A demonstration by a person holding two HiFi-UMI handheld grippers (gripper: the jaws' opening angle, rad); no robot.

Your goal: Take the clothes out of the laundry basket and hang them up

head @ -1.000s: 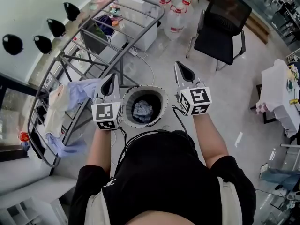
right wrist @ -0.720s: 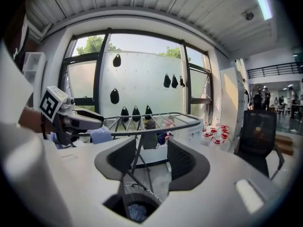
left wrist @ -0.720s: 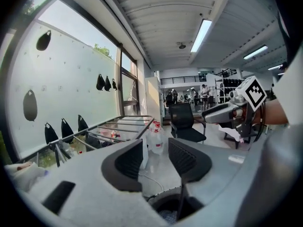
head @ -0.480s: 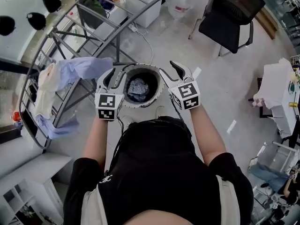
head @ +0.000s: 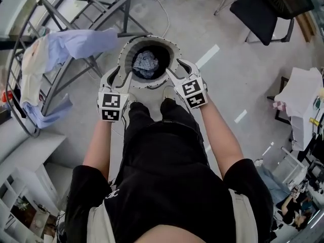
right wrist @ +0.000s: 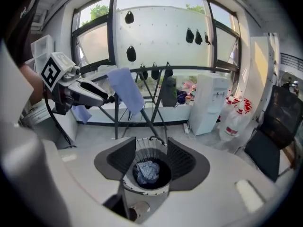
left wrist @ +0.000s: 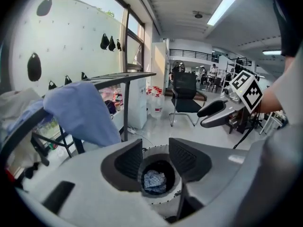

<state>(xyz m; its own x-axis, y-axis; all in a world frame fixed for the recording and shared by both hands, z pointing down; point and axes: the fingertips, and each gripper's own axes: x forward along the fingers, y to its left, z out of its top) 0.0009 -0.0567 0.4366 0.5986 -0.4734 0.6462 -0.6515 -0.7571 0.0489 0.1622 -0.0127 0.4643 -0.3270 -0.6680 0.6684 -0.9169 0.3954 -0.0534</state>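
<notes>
A round white laundry basket (head: 124, 52) stands on the floor in front of me, with a crumpled blue-and-white garment (head: 145, 64) at its bottom. My left gripper (head: 115, 76) hovers open over the basket's near left rim. At the near right rim my right gripper (head: 177, 69) is also open. Neither holds anything. In the left gripper view the garment (left wrist: 155, 181) lies in the basket (left wrist: 157, 149) below the spread jaws of the gripper (left wrist: 158, 162). The right gripper view shows the same garment (right wrist: 147, 171) beneath that gripper (right wrist: 151, 160).
A grey metal drying rack (head: 61, 65) stands to the left, with a light blue shirt (head: 76, 42) and a cream garment (head: 30, 70) draped on it. A black office chair (head: 266, 14) is at the far right. Water bottles (right wrist: 236, 117) and a white cabinet (right wrist: 208, 103) stand behind.
Both grippers have gone from shut to open. They have closed in on the basket, which now sits right under their tips.
</notes>
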